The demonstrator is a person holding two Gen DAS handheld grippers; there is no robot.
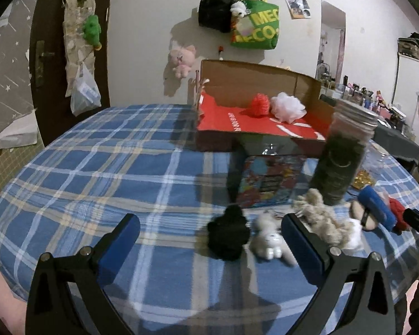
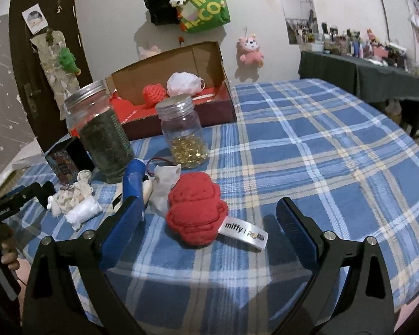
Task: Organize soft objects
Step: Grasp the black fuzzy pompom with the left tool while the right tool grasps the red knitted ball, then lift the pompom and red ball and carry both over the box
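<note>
Blue plaid tablecloth (image 2: 307, 145) covers the table. Two lidded glass jars on it: tall one with dark green contents (image 2: 102, 136), shorter one part-filled with gold bits (image 2: 185, 132). Colorful printed box (image 1: 268, 181) beside the tall jar. Green tote bag (image 2: 206, 5) and black bag (image 2: 159, 2) hang on the wall. Dark door (image 1: 42, 55) on the left.

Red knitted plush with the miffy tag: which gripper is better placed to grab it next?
Right. The right gripper is open with the red knitted plush lying between its fingers. The left gripper, also open, faces the black plush instead.
</note>
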